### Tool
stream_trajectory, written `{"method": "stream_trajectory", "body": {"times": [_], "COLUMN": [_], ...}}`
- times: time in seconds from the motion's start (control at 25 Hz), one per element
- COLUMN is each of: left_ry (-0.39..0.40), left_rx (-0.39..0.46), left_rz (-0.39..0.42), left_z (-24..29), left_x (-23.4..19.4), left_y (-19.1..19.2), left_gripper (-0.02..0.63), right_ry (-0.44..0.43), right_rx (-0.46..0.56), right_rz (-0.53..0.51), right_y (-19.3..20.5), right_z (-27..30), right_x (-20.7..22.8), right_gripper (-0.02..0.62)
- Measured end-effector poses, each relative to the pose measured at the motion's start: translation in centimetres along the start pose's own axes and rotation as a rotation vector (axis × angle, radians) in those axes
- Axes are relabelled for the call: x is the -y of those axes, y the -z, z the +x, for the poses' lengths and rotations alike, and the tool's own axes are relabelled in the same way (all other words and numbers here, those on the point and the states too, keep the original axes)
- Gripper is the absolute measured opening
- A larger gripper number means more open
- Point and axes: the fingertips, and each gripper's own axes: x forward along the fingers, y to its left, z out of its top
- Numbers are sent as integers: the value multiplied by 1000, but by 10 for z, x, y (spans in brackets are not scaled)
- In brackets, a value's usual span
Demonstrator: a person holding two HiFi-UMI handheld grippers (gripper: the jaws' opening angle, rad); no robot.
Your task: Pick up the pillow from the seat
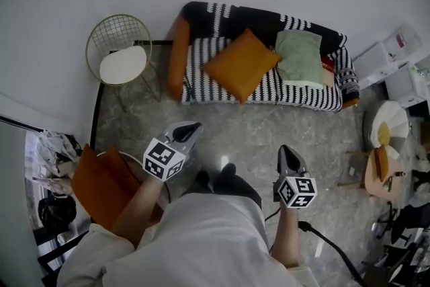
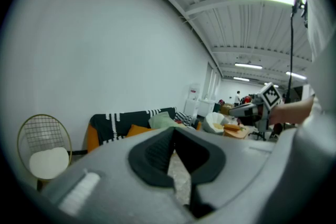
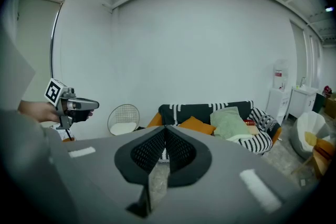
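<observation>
The approach is judged to be in hand: the left gripper (image 1: 185, 131) and right gripper (image 1: 289, 156) are held with jaws together, nothing between them, well apart from the sofa (image 1: 302, 96) at twelve o'clock. The orange pillow (image 1: 240, 65) is set on its seat, with a green pillow (image 1: 299, 56) just beside it at three o'clock. Next, the jaws must be opened and carried forward. Nothing is seen on the floor (image 1: 235, 124) between, and the wire chair (image 1: 121, 54) at ten o'clock is passed clear.

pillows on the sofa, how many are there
2. An orange pillow leans at the middle of the sofa; a pale green pillow sits just right of it in the head view. Another could be hidden behind them.
</observation>
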Motion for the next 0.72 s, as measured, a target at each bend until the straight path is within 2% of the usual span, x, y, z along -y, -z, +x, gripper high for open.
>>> {"method": "stream_trajectory", "body": {"times": [0.32, 0.72], "left_ry": [-8, -24], "left_rx": [0, 4], "left_rz": [3, 19], "left_z": [10, 46], "left_x": [-7, -16], "left_y": [-2, -24], "left_gripper": [-2, -2], "right_ry": [-9, -32], "right_rx": [11, 24], "right_rz": [1, -2], "right_y": [-4, -24], "right_z": [12, 40], "right_x": [6, 35], "right_gripper": [5, 5]}}
